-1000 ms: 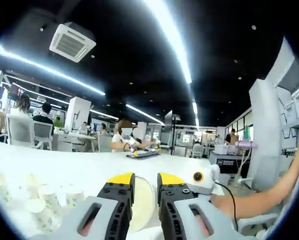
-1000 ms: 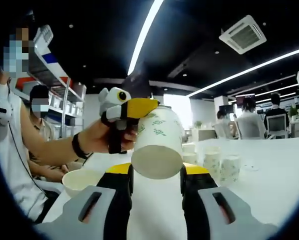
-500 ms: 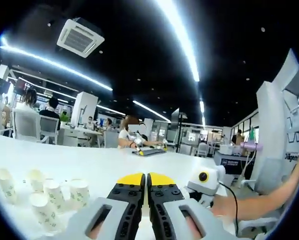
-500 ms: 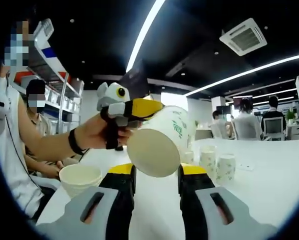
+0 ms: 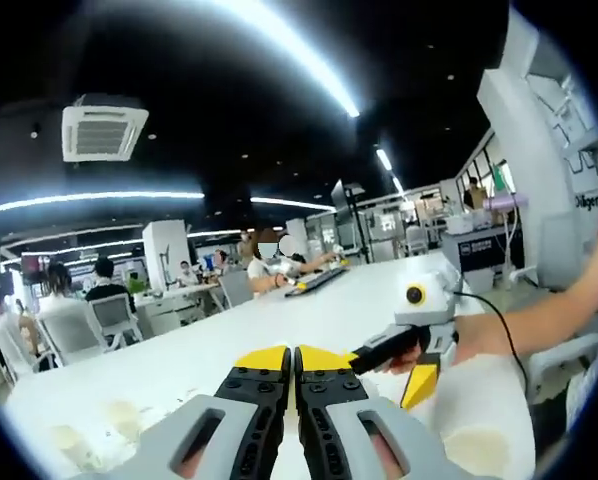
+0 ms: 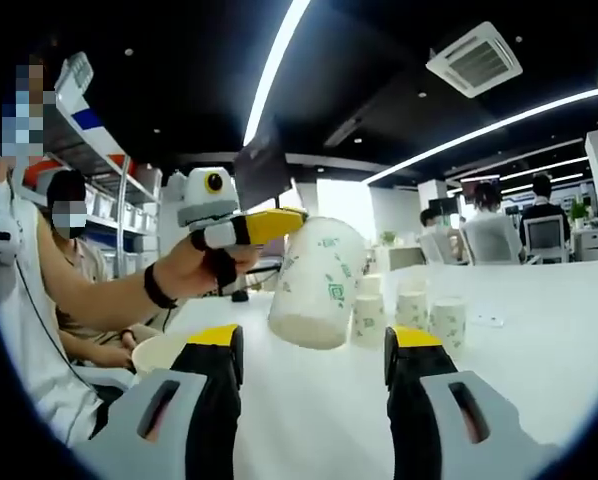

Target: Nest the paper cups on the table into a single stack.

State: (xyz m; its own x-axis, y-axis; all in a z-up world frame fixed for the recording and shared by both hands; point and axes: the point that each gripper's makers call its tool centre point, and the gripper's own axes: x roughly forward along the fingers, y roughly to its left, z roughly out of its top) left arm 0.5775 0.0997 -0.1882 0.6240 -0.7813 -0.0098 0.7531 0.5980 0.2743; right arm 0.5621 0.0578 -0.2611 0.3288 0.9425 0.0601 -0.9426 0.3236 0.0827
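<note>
Left gripper view: grey two-jaw left gripper with yellow tips (image 5: 291, 357) at lower centre, jaws pressed together edge to edge; whether a cup rim sits between them cannot be told here. Beyond it, long white table (image 5: 209, 355) running away toward the office background. Right gripper, grey with yellow tips (image 5: 417, 352), entering from the right above the table's near end, held by a bare hand (image 5: 479, 340), jaws spread apart. Pale blurred paper cups (image 5: 99, 430) standing on the table, left of the left gripper; count unclear.

Right gripper view: right gripper (image 6: 314, 340) at the bottom, jaws set wide with nothing between them. Just above the gap, white paper cup with green print (image 6: 314, 285), tilted, base toward the camera, lifted off the table (image 6: 539, 340) and gripped at its upper rim by the left gripper's yellow tips (image 6: 264, 225). Behind that cup, further white printed paper cups (image 6: 409, 312) standing upright on the table. One white cup, mouth up (image 6: 157, 352), left of the right gripper, partly hidden by its jaw.
</note>
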